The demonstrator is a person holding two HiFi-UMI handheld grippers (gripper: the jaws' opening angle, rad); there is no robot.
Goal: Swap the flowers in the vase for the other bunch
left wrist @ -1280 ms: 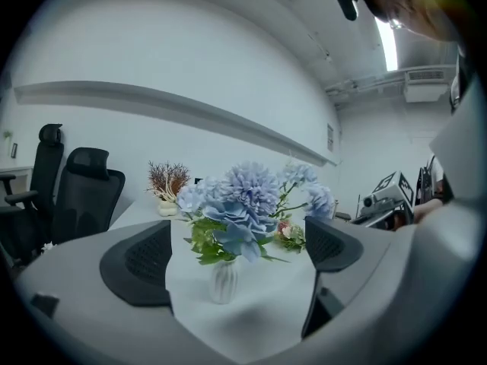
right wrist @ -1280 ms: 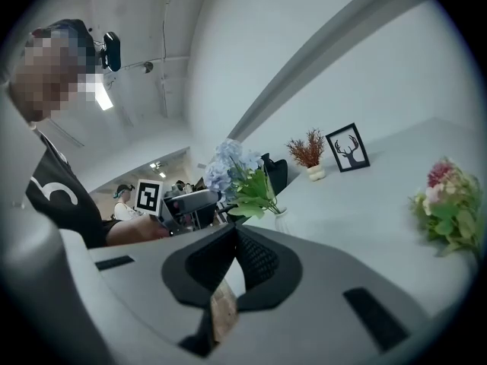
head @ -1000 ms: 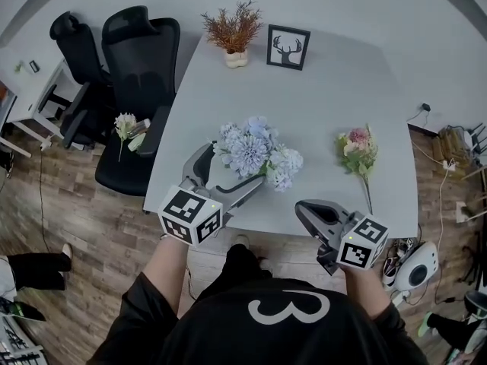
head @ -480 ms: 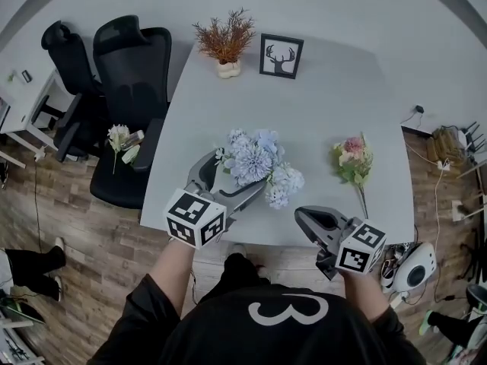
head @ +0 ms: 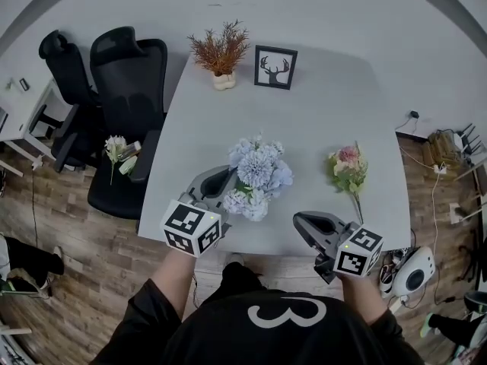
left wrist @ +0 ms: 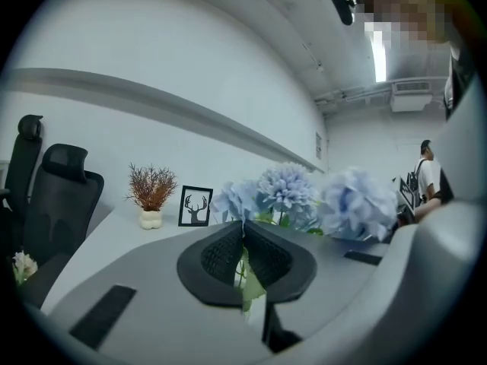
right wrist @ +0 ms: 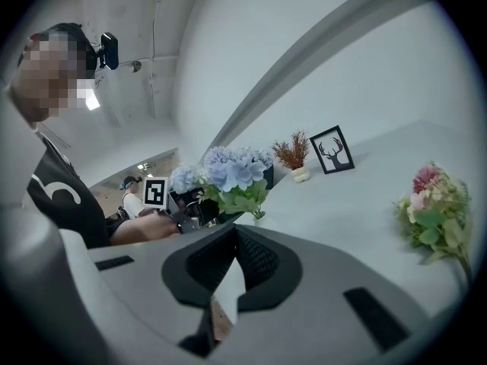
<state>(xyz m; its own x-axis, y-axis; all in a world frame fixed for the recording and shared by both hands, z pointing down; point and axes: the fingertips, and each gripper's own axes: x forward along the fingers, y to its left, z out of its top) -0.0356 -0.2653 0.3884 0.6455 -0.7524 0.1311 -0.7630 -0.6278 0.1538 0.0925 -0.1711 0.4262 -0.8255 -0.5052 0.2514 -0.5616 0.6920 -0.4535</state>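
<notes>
White desk (head: 304, 128) carried a small pot (head: 224, 80) holding dried russet sprigs at its far edge. Near the front, the left tool (head: 225, 187) had just closed, pinching the blue bunch (head: 257, 175) by its stems. The pink bunch (head: 346, 167) lay flat beyond the right tool (head: 304, 223), which was pressed together and empty.

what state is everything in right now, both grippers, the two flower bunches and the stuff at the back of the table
left gripper: jaws just closed, shut on the blue bunch at its stems
right gripper: jaws shut, nothing between them
blue bunch: clamped at the stems by the left gripper
pink bunch: lying flat on the table, untouched
dried plant: upright in its pot
deer picture: standing upright
</notes>
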